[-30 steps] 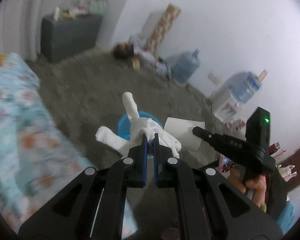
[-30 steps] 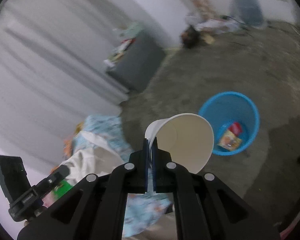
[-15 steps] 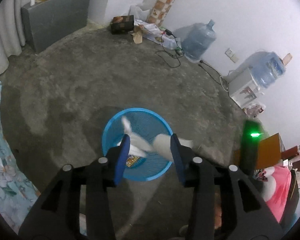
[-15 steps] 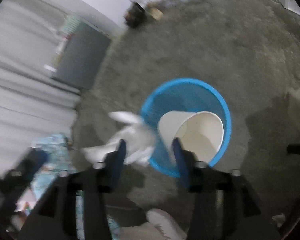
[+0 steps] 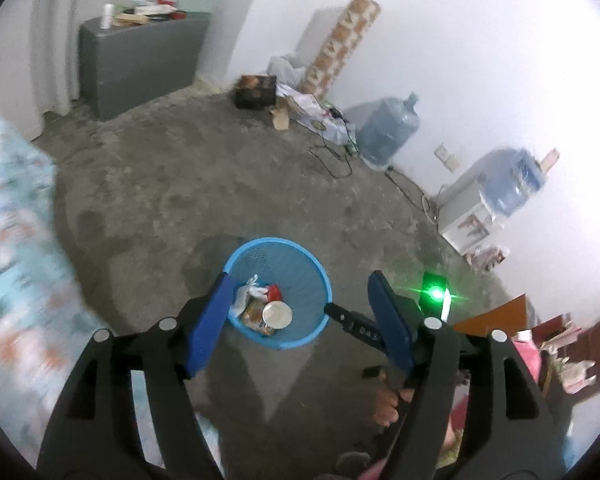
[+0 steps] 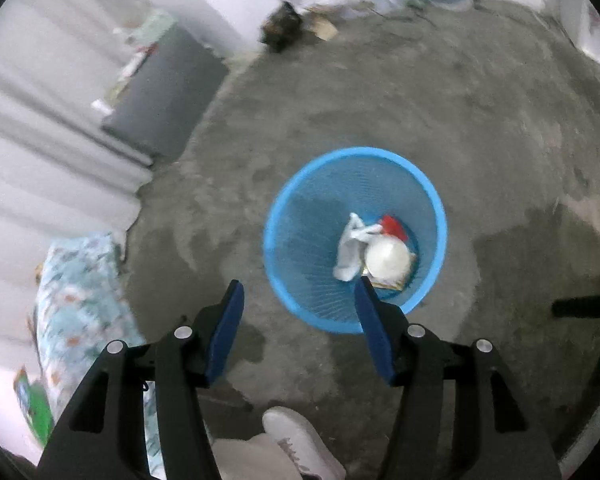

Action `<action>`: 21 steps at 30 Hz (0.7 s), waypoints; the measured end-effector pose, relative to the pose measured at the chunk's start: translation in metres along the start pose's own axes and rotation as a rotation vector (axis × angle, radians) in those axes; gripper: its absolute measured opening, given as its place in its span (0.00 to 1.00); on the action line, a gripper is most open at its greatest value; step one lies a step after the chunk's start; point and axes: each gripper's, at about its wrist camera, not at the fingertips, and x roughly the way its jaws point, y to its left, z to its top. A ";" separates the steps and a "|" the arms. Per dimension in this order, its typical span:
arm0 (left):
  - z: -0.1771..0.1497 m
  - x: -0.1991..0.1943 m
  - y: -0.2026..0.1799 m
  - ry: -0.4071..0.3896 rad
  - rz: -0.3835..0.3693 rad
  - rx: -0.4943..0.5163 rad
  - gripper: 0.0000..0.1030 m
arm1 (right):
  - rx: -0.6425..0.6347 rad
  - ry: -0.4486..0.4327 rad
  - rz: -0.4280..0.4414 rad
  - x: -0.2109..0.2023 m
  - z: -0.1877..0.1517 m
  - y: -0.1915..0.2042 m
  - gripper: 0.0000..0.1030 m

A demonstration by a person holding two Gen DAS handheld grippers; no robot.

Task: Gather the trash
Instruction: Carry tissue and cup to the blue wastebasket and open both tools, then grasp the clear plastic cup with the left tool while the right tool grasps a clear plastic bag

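A blue mesh waste basket [image 5: 316,268] [image 6: 300,216] stands on the grey concrete floor. Inside it lie a white paper cup [image 5: 277,313] [image 6: 386,258], a crumpled white cloth [image 5: 247,291] [image 6: 350,250], a red scrap [image 6: 392,225] and a printed wrapper [image 5: 253,314]. My left gripper [image 5: 298,304] hangs above the basket with its jaws opening and nothing between them. Above the basket's near rim, my right gripper [image 6: 298,308] also has its jaws opening and holds nothing. The right gripper's body, with a green light [image 5: 434,292], shows in the left wrist view.
A floral-covered bed [image 5: 12,240] [image 6: 76,292] lies at the left. A grey cabinet [image 5: 136,64] [image 6: 168,96] stands by the curtain. Water jugs [image 5: 388,132], a dispenser [image 5: 472,216], cables and a litter pile [image 5: 296,100] line the far wall. A person's white shoe [image 6: 300,444] is near.
Both grippers were shut, the left on the white cloth and the right on the paper cup. Both opened over the basket, and the cloth and cup now lie inside it.
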 end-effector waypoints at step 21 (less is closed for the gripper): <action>-0.273 -0.328 0.163 -0.380 0.391 -0.142 0.76 | -0.522 0.069 0.458 -0.126 -0.126 0.255 0.74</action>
